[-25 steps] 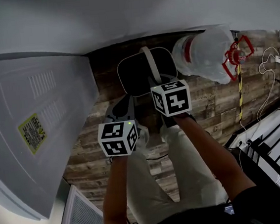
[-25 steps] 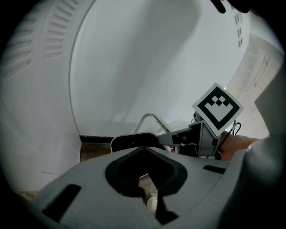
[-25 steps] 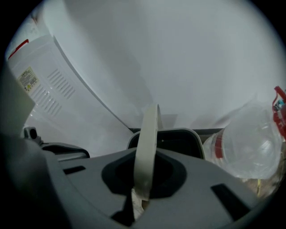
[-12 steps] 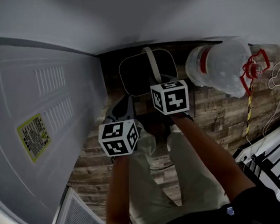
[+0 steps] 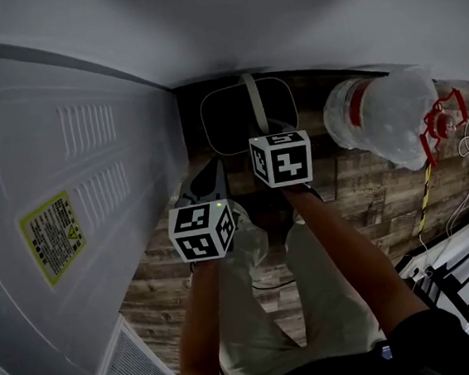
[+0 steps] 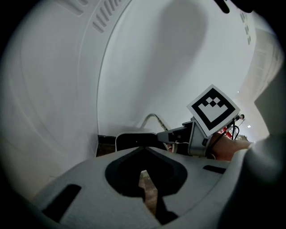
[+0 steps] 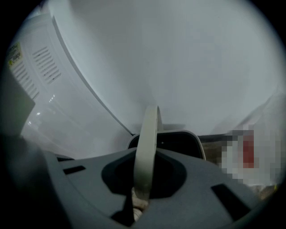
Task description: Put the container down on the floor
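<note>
Just ahead of the right gripper [image 5: 265, 131], the container [image 5: 228, 123] hangs by its pale handle [image 7: 145, 147]. The jaws pinch that handle edge-on, so the dark bin dangles beneath them, low over the plank floor [image 5: 359, 186]. I cannot tell whether it touches yet. To that gripper's left stands a white appliance [image 5: 69, 200], and a wall [image 5: 283, 19] is beyond. The left gripper [image 5: 204, 184] hangs behind it, jaws closed on nothing, so one tool seems to do the lowering. A big water bottle [image 5: 385, 117] lies off to the right.
</note>
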`<state>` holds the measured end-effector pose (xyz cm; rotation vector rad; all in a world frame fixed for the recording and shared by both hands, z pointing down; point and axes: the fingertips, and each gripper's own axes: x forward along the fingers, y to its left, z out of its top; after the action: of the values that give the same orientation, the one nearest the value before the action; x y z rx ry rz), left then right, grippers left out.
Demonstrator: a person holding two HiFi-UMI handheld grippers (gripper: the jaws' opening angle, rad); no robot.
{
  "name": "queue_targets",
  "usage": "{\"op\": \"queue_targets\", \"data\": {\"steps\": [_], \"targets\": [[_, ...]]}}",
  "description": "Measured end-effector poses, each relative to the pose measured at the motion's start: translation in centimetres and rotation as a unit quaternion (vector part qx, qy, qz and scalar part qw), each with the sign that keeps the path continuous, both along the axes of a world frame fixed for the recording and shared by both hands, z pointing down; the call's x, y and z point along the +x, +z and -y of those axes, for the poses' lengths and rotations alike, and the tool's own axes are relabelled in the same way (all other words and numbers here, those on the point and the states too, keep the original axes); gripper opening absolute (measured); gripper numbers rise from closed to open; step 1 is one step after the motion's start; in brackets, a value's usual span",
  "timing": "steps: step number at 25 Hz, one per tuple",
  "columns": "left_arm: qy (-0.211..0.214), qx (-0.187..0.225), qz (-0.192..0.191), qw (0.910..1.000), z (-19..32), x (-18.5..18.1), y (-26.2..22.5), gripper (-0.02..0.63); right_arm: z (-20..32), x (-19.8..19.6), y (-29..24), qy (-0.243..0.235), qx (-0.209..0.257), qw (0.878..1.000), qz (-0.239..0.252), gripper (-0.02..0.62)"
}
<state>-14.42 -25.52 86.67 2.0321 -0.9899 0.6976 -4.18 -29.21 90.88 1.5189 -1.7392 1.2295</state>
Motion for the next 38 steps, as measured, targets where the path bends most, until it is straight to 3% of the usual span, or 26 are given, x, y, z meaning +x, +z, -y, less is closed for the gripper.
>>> {"op": "queue_targets", "data": {"steps": [24, 38], "targets": [[0.003, -0.005, 0.003, 1.0, -0.9, -0.5, 3.5, 0.017, -0.2, -1.8, 4.2, 0.005, 0.016, 1.0, 0.012, 0.032], [0.038, -0.008, 0.006, 0.9992, -2.1, 2.2, 4.0, 0.017, -2.6, 1.3, 5.2, 0.016, -0.006, 1.0, -0.016, 0.032]]}}
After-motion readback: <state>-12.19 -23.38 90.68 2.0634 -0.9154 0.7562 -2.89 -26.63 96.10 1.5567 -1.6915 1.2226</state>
